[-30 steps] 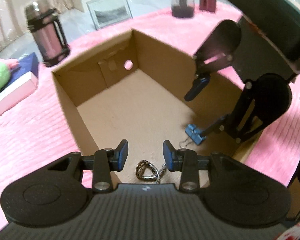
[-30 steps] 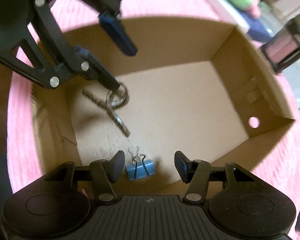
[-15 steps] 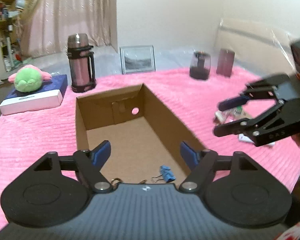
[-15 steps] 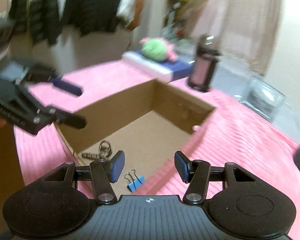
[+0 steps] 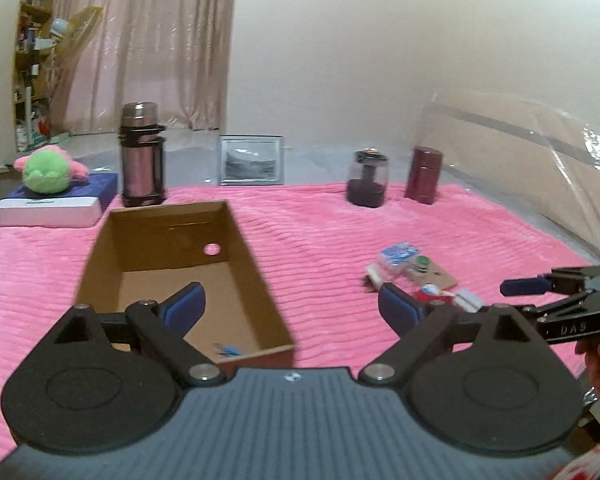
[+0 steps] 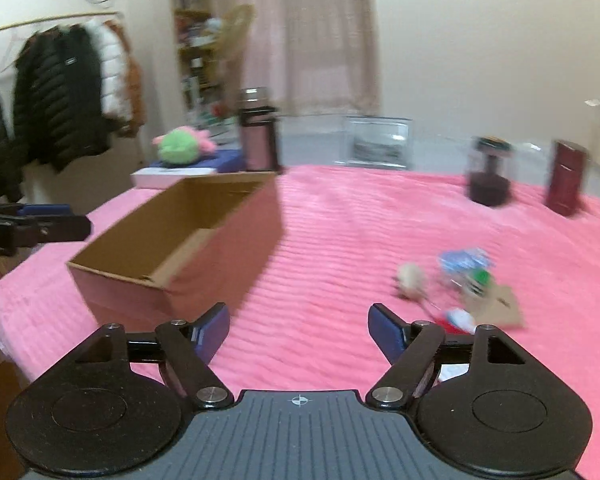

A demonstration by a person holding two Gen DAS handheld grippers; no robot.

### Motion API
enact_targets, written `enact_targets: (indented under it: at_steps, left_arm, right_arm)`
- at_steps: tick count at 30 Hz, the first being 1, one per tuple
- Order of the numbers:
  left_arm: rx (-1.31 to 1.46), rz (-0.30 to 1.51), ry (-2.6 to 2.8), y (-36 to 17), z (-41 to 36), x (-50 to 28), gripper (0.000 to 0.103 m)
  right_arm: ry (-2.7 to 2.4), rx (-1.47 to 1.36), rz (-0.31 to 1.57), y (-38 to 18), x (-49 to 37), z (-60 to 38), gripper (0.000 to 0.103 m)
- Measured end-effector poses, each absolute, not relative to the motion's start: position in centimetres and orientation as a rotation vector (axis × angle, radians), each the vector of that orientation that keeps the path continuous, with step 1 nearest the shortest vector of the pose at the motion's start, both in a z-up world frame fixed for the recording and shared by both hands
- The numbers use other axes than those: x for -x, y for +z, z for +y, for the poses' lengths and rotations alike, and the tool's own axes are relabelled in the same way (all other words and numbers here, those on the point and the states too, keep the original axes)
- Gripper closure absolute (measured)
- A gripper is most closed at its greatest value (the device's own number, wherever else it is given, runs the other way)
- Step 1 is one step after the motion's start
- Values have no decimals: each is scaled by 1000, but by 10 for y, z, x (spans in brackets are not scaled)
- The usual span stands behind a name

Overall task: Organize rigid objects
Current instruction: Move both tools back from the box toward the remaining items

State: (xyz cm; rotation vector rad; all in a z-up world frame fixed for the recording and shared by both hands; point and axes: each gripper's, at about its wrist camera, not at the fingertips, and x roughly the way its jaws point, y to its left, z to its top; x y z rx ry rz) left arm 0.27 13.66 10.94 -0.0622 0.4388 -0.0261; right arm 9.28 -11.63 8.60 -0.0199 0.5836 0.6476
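Left gripper: black linkage arms are carrying blue pads, silver screws are showing at the pivots, and round black discs are flanking a ribbed grey housing at 6 o'clock. Right gripper: it is showing the same build, and white lettering, possibly "DAS", is appearing on its arm in the left view.
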Motion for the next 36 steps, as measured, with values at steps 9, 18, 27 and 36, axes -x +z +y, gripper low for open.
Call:
enact_targets:
  at_steps: [9, 18, 27, 36]
  left_arm:
    - [99, 464, -112, 89, 69, -18, 11]
    - [100, 547, -139, 53, 27, -54, 11]
    - [120, 615, -123, 17, 1, -104, 11]
    - [134, 671, -103, -15, -12, -148, 11]
  right_arm:
    - [473, 37, 577, 69, -80, -189, 28]
    - [390, -67, 631, 47, -101, -240, 28]
    - [376, -177, 710, 23, -152, -263, 28]
    - [402, -252, 770, -8, -206, -264, 28]
